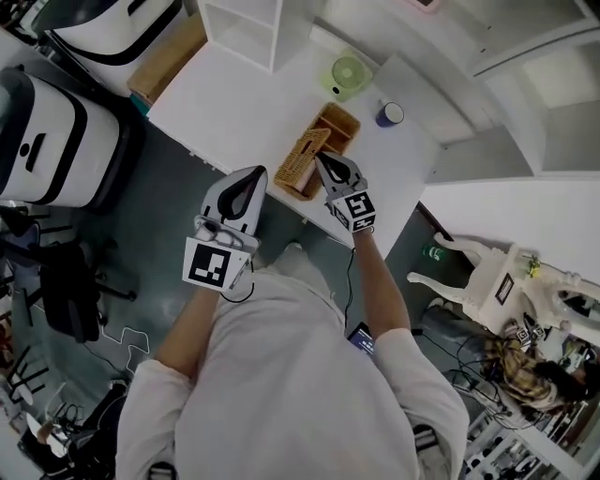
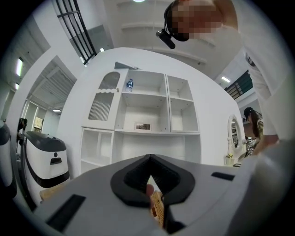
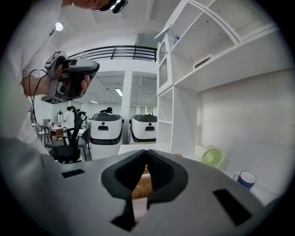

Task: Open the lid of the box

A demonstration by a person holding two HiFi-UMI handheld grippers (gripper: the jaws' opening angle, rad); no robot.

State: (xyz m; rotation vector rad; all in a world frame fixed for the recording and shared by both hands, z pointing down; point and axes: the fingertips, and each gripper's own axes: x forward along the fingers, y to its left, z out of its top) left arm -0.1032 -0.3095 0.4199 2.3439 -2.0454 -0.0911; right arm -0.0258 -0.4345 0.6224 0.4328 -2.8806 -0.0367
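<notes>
A woven wicker box (image 1: 336, 125) stands near the front edge of the white table (image 1: 230, 103). Its woven lid (image 1: 302, 157) is tilted up on the left side, leaving the box's inside bare. My right gripper (image 1: 321, 157) reaches in from the front and is shut on the lid's raised edge; the right gripper view shows wicker (image 3: 139, 189) between its nearly closed jaws. My left gripper (image 1: 253, 176) hovers at the table's edge, left of the box and apart from it, shut with nothing held. In the left gripper view, wicker (image 2: 158, 209) shows below the meeting tips.
A small green fan (image 1: 348, 73) and a blue-and-white mug (image 1: 390, 113) stand behind the box. A white shelf unit (image 1: 240, 28) and a cardboard box (image 1: 167, 58) occupy the table's far left. White machines (image 1: 56, 141) and a black chair (image 1: 66, 291) stand on the floor.
</notes>
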